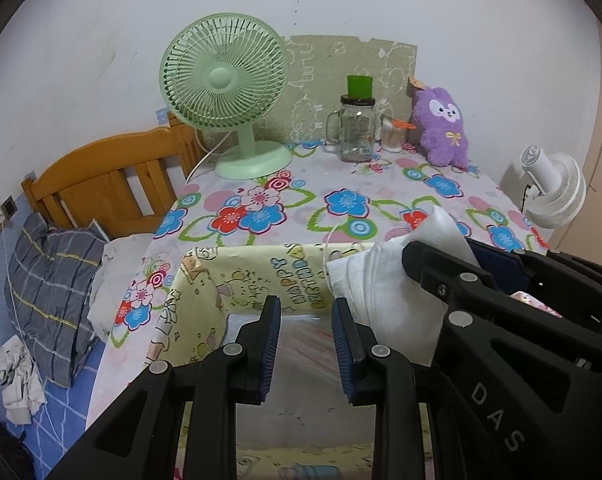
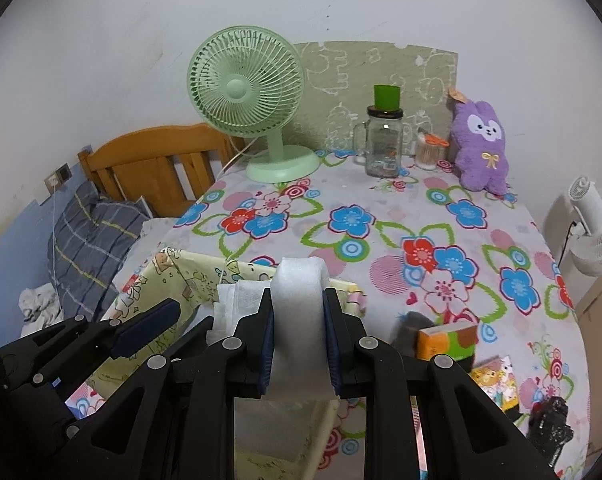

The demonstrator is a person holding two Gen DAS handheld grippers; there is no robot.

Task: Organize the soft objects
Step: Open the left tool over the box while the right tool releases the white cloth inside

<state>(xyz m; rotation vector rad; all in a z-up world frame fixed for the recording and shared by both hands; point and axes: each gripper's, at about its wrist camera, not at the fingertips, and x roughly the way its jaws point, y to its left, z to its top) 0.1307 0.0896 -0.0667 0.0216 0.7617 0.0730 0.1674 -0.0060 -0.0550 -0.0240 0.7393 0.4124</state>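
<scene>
So we've got the foam (image 2: pixel 299 312) pinched in the right gripper (image 2: pixel 299 344), pads squeezed flat against both sides of it, and the sheet bulges up over the fingertips in a rounded fold. More of it hangs down below the fingers toward the bin (image 2: pixel 189 276), the pale yellow fabric one with the cartoon print sitting on the flowery table (image 2: pixel 481 240).

The bit that matters: the foam's long run goes up-and-down through the jaws, and the bin's open mouth sits below and a little left of the right fingers. Looks to us like the foam's lower end is already over or inside the bin, though we can't tell how deep from here.

Left gripper (image 1: pixel 305 344) has nothing in it. Its jaws stand only a narrow gap apart, pointing down into the bin's mouth, with the foam (image 1: pixel 381 280) just to its right. So both hands are near, but the right one owns the foam; the left would only help tuck it.

Our guess is the next move is just lowering straight down. Risk is the springy fold popping back out.
</scene>
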